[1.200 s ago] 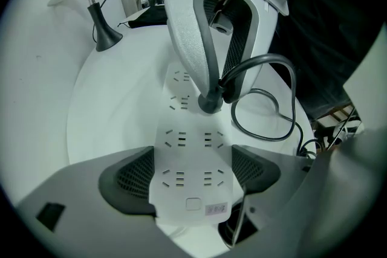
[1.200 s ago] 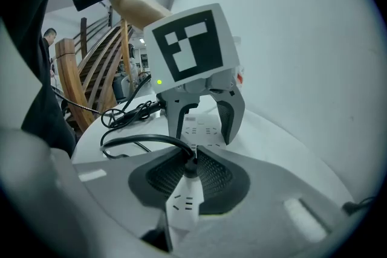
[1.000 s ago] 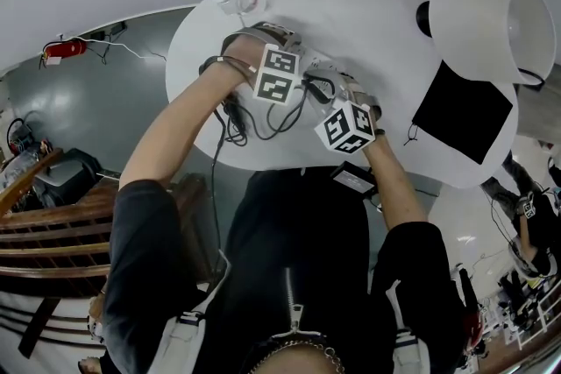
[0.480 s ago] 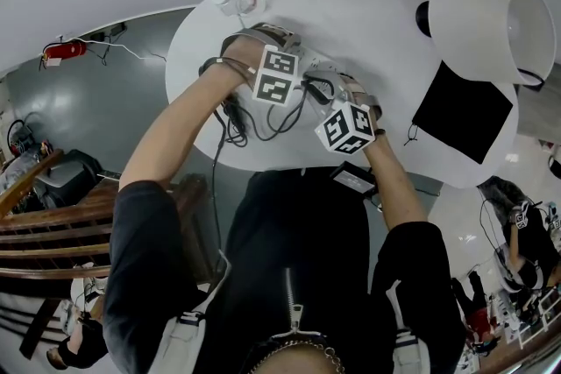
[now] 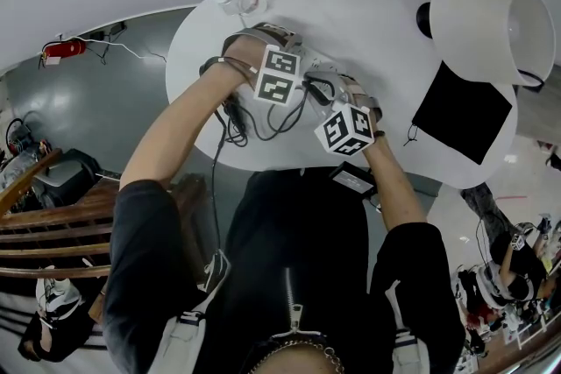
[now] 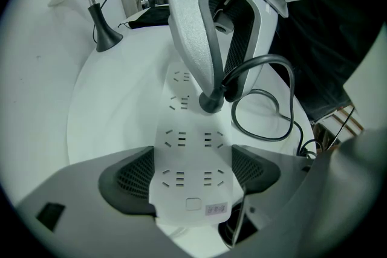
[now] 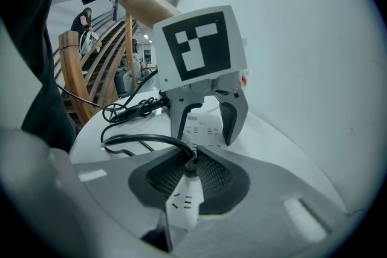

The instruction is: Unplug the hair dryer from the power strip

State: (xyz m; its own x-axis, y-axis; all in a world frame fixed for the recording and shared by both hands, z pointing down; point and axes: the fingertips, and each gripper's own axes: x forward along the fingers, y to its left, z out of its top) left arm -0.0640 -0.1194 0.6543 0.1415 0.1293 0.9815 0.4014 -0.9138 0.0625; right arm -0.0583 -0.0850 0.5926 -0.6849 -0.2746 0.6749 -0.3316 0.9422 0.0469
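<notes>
The right tool (image 7: 191, 173) has its jaws closed narrowly on the hair dryer's black plug (image 6: 210, 103), which sits in a socket of the white power strip (image 6: 192, 136). The left tool (image 6: 192, 171) points steeply down, its pads clamped on the strip's two long sides near one end. The plug's black cord (image 6: 269, 58) loops across the round white worktop (image 5: 368, 22), which also carries a white lamp (image 5: 486, 17).
</notes>
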